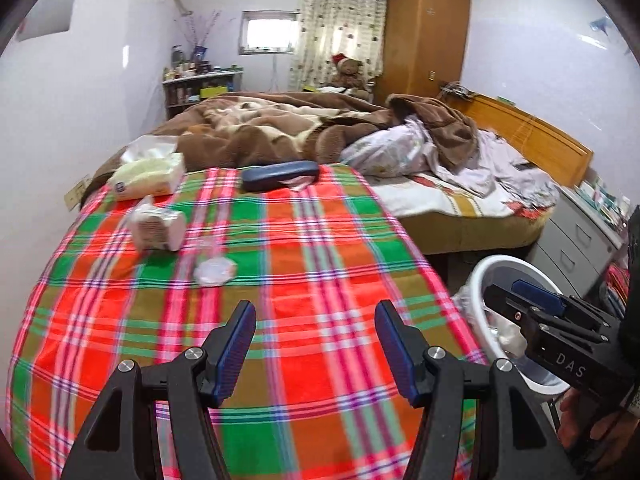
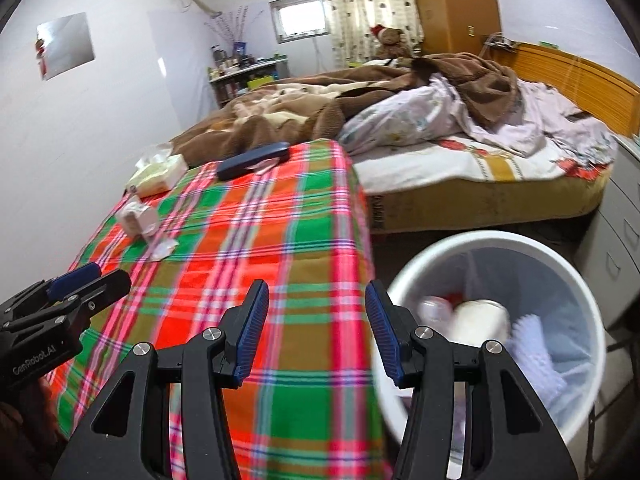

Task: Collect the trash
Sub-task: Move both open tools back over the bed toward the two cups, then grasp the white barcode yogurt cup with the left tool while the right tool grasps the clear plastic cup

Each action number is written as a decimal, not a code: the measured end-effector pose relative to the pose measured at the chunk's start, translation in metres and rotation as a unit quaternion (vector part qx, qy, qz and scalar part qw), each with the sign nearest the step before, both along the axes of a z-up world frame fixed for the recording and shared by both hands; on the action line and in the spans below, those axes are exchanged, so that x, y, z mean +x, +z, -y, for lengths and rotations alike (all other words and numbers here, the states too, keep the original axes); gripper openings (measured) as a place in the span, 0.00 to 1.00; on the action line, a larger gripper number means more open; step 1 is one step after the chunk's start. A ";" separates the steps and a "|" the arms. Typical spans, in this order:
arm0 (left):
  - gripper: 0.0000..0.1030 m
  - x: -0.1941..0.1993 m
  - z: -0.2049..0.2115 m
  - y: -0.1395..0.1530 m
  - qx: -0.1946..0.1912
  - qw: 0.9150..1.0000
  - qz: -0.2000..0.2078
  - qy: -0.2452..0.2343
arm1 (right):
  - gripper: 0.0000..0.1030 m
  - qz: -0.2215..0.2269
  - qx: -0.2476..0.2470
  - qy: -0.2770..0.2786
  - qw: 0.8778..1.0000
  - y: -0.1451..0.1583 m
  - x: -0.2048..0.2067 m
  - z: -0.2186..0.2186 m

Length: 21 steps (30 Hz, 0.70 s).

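Hovering over the plaid tablecloth (image 1: 304, 280), my left gripper (image 1: 316, 344) has its jaws roughly half open, with nothing between the blue pads (image 1: 236, 340). My right gripper (image 2: 316, 328) stands likewise part open and empty, its jaws straddling the table's right edge, the right pad (image 2: 384, 332) over the rim of the white trash bin (image 2: 592, 320).

I record the bin on the floor just beside the table, between it and the bed (image 2: 460, 200). It has a clear liner and already holds a white cup-like item (image 2: 480, 320), something red and white crumpled material; motion blur prevents closer identification.

Remaining on the cloth, at its far left side:
- a crumpled clear wrapper (image 1: 214, 270) lying flat, nearest my left gripper
- a small wrapped tissue pack (image 1: 158, 228) just behind it
- a larger soft tissue pack (image 1: 148, 178) at the far left corner
- a dark blue spectacle case (image 1: 280, 174) at the far edge, with a scrap of clear film under its right end

Both grippers are well apart from these items. Seen from the left wrist, the right gripper (image 1: 520, 300) points over the bin, a hand (image 1: 588, 420) holding it below. Seen from the right wrist, the left gripper (image 2: 80, 280) appears over the cloth's left edge
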<state>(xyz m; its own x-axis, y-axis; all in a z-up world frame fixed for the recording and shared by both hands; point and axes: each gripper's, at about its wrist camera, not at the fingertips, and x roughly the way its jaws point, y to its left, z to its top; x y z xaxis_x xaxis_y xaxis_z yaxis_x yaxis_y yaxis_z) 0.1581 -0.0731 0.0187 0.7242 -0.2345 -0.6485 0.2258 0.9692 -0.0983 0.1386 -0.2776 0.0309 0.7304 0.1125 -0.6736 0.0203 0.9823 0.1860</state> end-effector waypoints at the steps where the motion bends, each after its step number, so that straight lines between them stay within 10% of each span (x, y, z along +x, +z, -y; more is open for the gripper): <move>1: 0.60 0.002 -0.008 0.000 0.002 1.000 0.001 0.007 | 0.50 0.001 0.000 0.007 1.000 0.001 0.002 -0.006; 21: 0.60 0.070 -0.131 -0.009 -0.001 0.995 -0.016 0.103 | 0.58 -0.030 -0.005 0.123 0.992 -0.018 0.072 -0.116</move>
